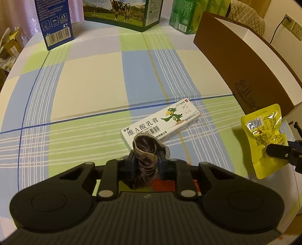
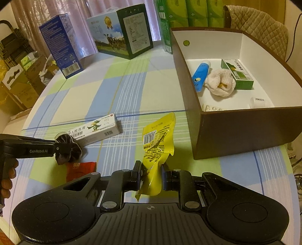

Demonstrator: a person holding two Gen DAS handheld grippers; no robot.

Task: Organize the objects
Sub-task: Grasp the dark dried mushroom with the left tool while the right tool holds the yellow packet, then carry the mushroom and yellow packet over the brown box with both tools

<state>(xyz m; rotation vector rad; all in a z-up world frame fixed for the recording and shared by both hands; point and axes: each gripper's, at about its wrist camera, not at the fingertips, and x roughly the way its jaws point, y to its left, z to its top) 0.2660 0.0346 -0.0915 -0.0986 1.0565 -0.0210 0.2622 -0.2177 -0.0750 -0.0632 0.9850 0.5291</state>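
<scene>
My left gripper [image 1: 145,160] is shut on a dark velvet scrunchie [image 1: 146,150], held just above the checked tablecloth; from the right wrist view the scrunchie [image 2: 68,148] shows at the left in that gripper [image 2: 60,148]. My right gripper [image 2: 151,174] is shut on a yellow snack packet [image 2: 157,147], lifted off the table; the packet [image 1: 264,135] appears at the right edge of the left view. A white ointment box with a green parrot [image 1: 162,123] lies flat just beyond the scrunchie. A brown open box [image 2: 236,130] stands to the right.
Inside the brown box lie a blue tube [image 2: 200,75], a cream cloth bundle [image 2: 220,83], a green carton [image 2: 238,74] and a small white bottle [image 2: 260,102]. A red packet [image 2: 80,167] lies under my left gripper. A blue carton [image 2: 60,47], milk carton [image 2: 120,32] and green packs [image 2: 181,13] line the far edge.
</scene>
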